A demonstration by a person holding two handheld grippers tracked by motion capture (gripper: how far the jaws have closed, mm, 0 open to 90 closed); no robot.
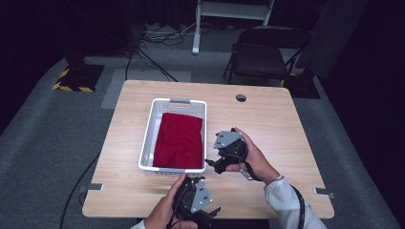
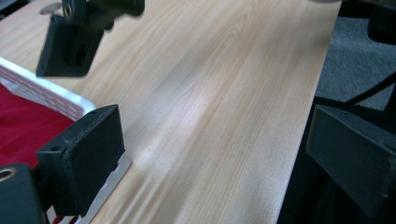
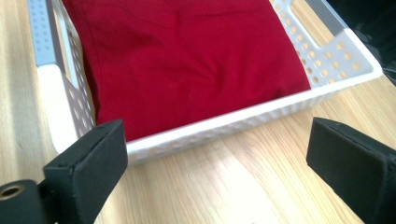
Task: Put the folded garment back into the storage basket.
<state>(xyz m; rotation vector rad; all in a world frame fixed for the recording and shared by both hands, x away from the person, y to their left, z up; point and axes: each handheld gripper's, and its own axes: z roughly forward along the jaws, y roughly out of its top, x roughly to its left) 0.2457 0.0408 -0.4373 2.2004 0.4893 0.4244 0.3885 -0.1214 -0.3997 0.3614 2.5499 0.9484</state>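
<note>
Pale wood grain runs across the table (image 1: 267,129) we work at, a rectangular top with a small round grommet hole (image 1: 241,98) near its far edge and metal brackets (image 1: 324,192) at its near corners. Around it we see grey carpet (image 1: 43,138), dark curtains on both sides, a black folding chair (image 1: 260,55) beyond the far edge, the white foot of a stand (image 1: 196,47) with cables (image 1: 157,36) tangled beside it, and a yellow-and-black striped base (image 1: 76,78) at the far left.

On the left half of the table stands a white perforated basket (image 1: 148,131), its grey handle (image 1: 179,100) at the far end. A folded red cloth (image 1: 179,139) lies flat inside and covers most of the basket's floor.

We hold the right gripper (image 1: 228,151) just off the basket's right side, above bare wood. In the right gripper view its jaws stand wide apart with nothing between them, and the basket wall (image 3: 243,119) and the red cloth (image 3: 187,56) lie just ahead of them.

We hold the left gripper (image 1: 196,200) at the near edge of the table, just before the basket's near right corner. In the left gripper view its jaws are also spread wide and grip nothing; one jaw sits by the basket corner (image 2: 60,100) with a strip of red cloth (image 2: 23,126) behind it, the other hangs past the table's edge. The right gripper (image 2: 74,37) shows at the top left of that view, above the tabletop (image 2: 210,107).
</note>
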